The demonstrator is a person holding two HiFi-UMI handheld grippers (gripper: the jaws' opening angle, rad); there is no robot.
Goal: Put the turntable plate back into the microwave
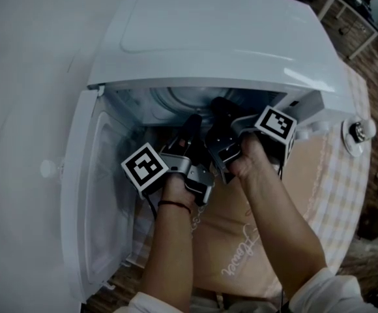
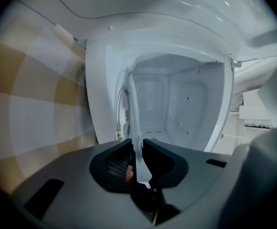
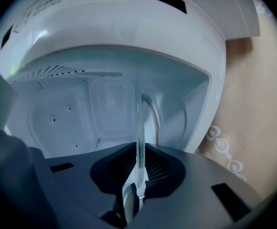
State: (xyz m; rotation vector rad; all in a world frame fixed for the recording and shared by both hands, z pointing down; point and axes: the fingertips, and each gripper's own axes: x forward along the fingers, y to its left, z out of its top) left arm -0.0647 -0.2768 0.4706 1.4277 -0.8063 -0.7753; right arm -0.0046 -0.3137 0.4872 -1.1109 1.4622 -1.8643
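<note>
Two grippers reach side by side into the open microwave (image 1: 208,38), whose door (image 1: 101,194) hangs wide at the left. They carry the glass turntable plate (image 2: 134,109) between them by opposite sides, probably to keep it level as it goes down onto the cavity floor. At the left, the left gripper (image 2: 137,146) has the plate's rim between its jaws, which stand a little apart around the glass rather than plainly pinching it, so I judge that side loosened. From there the plate runs deep into the cavity, past the front edge of the opening; whether it already rests on the floor I cannot tell. At the right, the right gripper (image 3: 139,149) is clamped on the other rim, the glass running straight out from between its fingers (image 3: 160,163).
</note>
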